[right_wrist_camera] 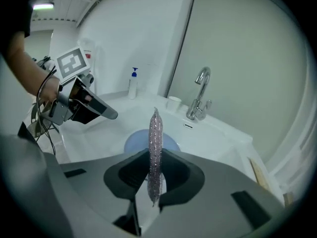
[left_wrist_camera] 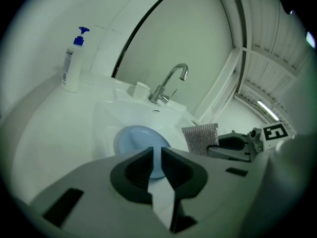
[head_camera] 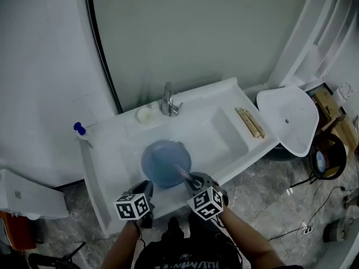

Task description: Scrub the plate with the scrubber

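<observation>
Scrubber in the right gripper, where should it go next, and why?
Probably down: lower the right gripper until the scrubber meets the blue plate. The scrubber is pinched edge-on between its jaws and seems to hang above the plate, which lies in the sink, not yet touching it. The left gripper is beside it, empty.

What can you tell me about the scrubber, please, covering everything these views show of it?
The scrubber is a thin, flat, rectangular pad of silvery, glittering mesh. The right tool is shut on its lower part, holding it edge-on to that tool's camera, with most of it sticking out past the jaws. It hangs over the sink, above the near side of the blue plate; no contact with the plate shows.
</observation>
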Tool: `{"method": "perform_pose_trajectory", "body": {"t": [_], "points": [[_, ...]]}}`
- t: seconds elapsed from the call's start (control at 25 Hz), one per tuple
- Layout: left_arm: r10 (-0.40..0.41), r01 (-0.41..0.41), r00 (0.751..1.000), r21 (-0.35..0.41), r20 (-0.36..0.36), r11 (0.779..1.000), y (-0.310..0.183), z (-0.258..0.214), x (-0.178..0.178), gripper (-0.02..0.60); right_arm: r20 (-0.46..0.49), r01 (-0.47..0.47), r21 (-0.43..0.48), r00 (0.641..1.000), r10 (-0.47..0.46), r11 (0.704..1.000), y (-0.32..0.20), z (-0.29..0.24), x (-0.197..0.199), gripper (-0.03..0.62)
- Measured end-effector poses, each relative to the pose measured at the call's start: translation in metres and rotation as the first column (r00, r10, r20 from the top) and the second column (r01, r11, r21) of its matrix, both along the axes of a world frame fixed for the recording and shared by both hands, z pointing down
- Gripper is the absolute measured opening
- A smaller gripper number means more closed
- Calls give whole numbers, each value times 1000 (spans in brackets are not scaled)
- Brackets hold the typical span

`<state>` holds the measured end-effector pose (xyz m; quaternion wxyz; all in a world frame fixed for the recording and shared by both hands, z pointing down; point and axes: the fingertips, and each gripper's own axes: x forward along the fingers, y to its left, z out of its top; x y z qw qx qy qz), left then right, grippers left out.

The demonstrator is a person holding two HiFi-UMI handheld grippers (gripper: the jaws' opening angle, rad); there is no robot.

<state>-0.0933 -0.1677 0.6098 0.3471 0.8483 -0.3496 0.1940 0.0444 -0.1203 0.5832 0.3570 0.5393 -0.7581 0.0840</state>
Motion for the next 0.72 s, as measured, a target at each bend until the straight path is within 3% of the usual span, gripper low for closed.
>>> {"method": "perform_pose_trajectory", "body": {"t": [0.16,0.4,0.72], "points": [[10,-10,1000,1,-17,1000,7,-4,-8,41,53,-49,-19,997,50,999,8,2,-3,77],[24,-22,999,48,-32,999,13,-15,-8,40,75,-53,-40,996,56,998,9,8,-4,77],[17,-19,1000,119,11,993,44,-25,6,40,121,-53,9,991,51,999,33,0,3,77]]}}
